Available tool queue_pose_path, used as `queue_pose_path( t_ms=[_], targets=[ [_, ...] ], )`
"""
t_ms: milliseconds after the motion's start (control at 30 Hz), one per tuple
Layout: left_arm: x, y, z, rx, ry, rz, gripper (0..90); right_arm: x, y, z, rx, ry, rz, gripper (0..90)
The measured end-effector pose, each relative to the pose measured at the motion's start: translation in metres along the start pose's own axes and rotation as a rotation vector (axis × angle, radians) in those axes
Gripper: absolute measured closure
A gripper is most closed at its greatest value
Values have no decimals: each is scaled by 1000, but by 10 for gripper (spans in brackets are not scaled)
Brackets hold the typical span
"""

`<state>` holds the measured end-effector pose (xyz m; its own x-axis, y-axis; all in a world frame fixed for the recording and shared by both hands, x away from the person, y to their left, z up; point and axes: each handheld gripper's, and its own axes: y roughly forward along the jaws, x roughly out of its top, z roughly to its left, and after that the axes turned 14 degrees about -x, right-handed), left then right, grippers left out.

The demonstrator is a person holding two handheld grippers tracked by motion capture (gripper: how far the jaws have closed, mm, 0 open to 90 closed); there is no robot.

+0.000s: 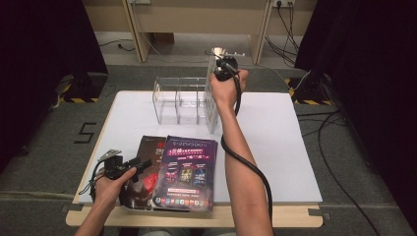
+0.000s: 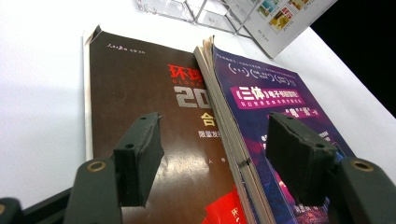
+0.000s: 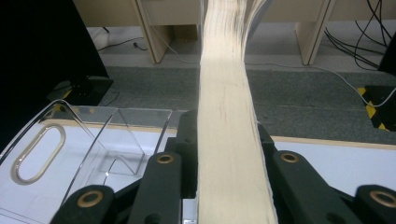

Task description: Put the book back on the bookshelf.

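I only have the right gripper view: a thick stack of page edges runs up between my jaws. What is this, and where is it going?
Observer: It's a magazine held upright on edge at the right end of the clear acrylic rack.
Operator: Is the right gripper gripping it?
Observer: Yes, at its top edge, above the rack.
Operator: Any magazines left?
Observer: Two lie at the table's near edge: a purple magazine overlapping a brown magazine.
Operator: And the left gripper?
Observer: Open, its jaws over those two.

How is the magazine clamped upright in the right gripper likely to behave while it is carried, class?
The magazine is probably floppy: its page edges splay apart above the right gripper. Held upright beside the clear rack, it may sag or lean. Its glossy-looking covers could slip.
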<state>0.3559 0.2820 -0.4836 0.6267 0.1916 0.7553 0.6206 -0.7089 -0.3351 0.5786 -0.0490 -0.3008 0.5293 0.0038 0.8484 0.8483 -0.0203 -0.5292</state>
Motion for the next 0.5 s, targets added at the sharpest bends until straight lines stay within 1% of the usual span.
queue_pose_path(
  t_ms=[100,133,233,433,500],
  targets=[
    [0,0,-1,0,0,-1,354,0,0,-1,-14,2,-3,716],
    [0,0,-1,1,0,-1,354,-1,0,-3,-13,14,-19,689],
    [0,1,-1,1,-1,-1,354,-1,-1,-3,-14,14,-26,668],
    [0,1,-1,-1,0,-1,353,-1,-1,-4,5,10,4,615],
    [0,1,-1,0,1,-3,354,-1,-1,-4,8,14,5,614]
  ],
)
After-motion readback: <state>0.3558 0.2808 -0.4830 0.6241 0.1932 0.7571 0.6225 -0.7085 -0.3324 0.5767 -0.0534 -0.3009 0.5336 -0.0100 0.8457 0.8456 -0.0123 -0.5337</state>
